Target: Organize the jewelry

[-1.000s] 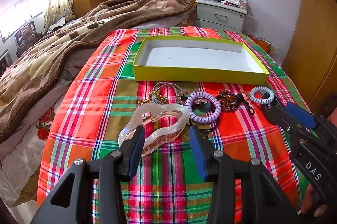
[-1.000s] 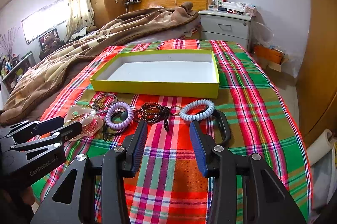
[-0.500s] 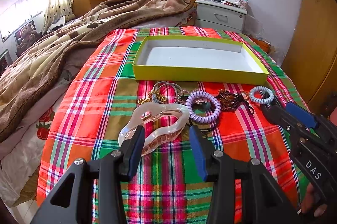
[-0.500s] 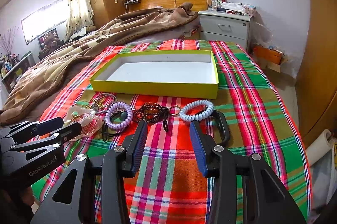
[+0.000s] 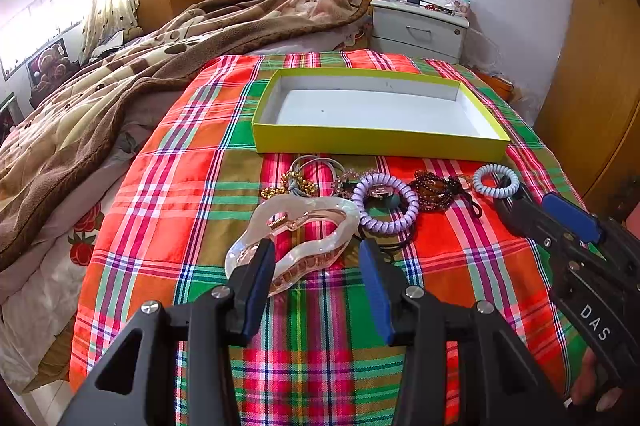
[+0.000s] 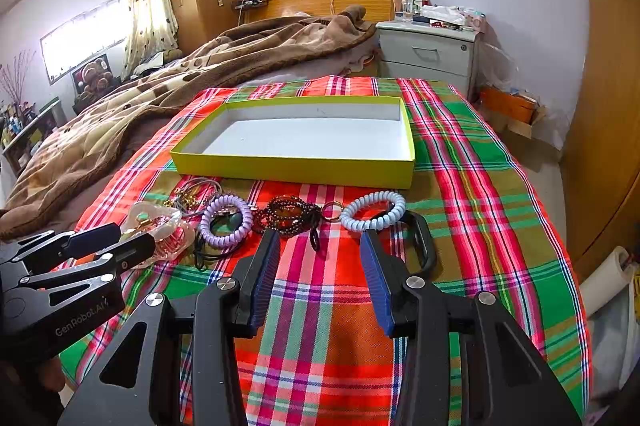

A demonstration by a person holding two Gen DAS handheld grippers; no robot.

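I see a shallow yellow-green box [image 5: 380, 142] with a white inside lying open on the bed. In front of it runs a row: clear hair claw [image 5: 296, 242], lilac coil bracelet [image 5: 386, 204], dark bead strand [image 5: 438, 188], pale blue coil [image 5: 495, 180].

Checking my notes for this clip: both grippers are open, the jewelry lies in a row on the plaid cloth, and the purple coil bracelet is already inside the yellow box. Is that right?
Not quite. The purple coil bracelet is not in the shallow yellow box, which holds nothing; it lies in the row on the plaid cloth in front of the box, as the left wrist view shows. The rest stands: the left gripper and right gripper are both open.
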